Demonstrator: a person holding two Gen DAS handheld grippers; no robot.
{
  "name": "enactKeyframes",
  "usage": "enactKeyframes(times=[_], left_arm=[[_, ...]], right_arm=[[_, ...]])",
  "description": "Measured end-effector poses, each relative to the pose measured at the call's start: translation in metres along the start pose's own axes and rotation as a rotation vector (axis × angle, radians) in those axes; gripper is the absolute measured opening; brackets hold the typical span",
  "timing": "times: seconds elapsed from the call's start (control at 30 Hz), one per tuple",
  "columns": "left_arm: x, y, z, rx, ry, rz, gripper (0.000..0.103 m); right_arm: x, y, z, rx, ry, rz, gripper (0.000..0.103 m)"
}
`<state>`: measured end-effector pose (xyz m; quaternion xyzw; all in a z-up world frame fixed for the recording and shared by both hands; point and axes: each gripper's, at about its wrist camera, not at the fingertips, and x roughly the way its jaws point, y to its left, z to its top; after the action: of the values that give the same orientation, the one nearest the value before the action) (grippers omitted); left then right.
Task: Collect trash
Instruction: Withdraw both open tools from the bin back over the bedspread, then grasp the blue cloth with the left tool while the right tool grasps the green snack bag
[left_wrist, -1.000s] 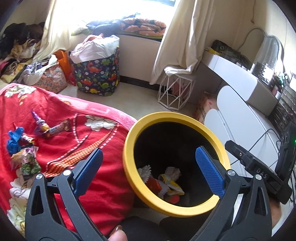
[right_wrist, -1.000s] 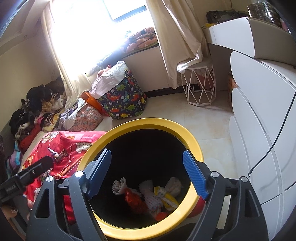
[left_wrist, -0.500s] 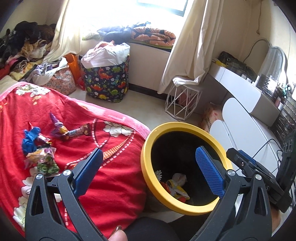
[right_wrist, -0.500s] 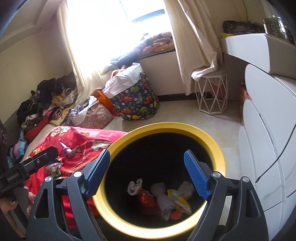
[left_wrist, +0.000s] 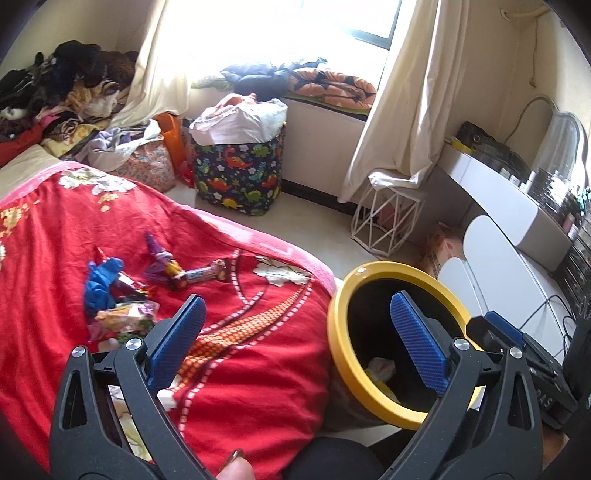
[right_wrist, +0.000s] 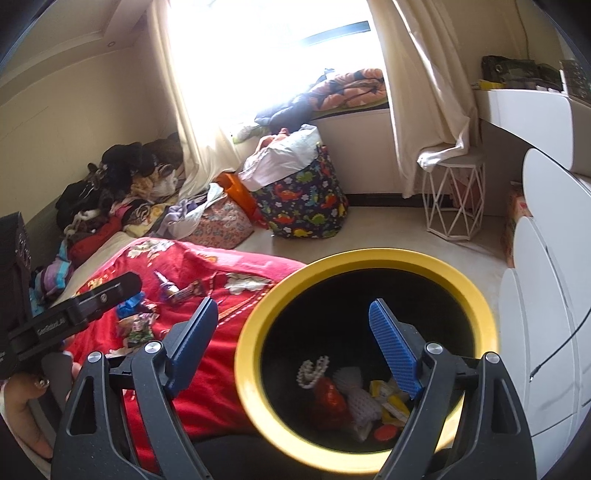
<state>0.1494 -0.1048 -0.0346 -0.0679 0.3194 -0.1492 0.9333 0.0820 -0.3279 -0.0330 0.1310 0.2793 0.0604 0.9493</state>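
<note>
Beside the red blanket (left_wrist: 258, 369) we see the yellow-rimmed black bin (right_wrist: 255, 362) standing upright, mouth up, crumpled wrappers in its bottom. On the blanket lies loose trash (left_wrist: 122, 295): a blue wad, bright packets, perhaps a candy bar lying lengthwise toward the bin. Our left gripper (left_wrist: 299, 332) hangs spread and empty nearer us; our right gripper (right_wrist: 291, 347), jaws opening, is empty above the bin.

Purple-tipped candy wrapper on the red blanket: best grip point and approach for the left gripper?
Grip the long wrapper across its narrow middle, coming from above with the left gripper, jaws square to its length. It lies flat, apart from the blue scrap, so both long sides look free. The blanket is soft; expect some give.
</note>
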Motion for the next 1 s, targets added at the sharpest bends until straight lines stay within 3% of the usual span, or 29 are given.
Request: enactKeyframes(times=[0.33, 0.83, 1.0], left_arm=[[-0.009, 0.041, 0.009, -0.048, -0.039, 0.079, 0.092], [-0.024, 0.149, 0.02, -0.245, -0.081, 0.242, 0.092], [-0.026, 0.181, 0.021, -0.293, -0.071, 0.275, 0.092]], right_arm=[[0.026, 0.051, -0.004, -0.069, 0.06, 0.099, 0.082], [0.093, 0.134, -0.019, -0.185, 0.213, 0.243, 0.081], [0.124, 0.16, -0.024, -0.216, 0.283, 0.295, 0.067]])
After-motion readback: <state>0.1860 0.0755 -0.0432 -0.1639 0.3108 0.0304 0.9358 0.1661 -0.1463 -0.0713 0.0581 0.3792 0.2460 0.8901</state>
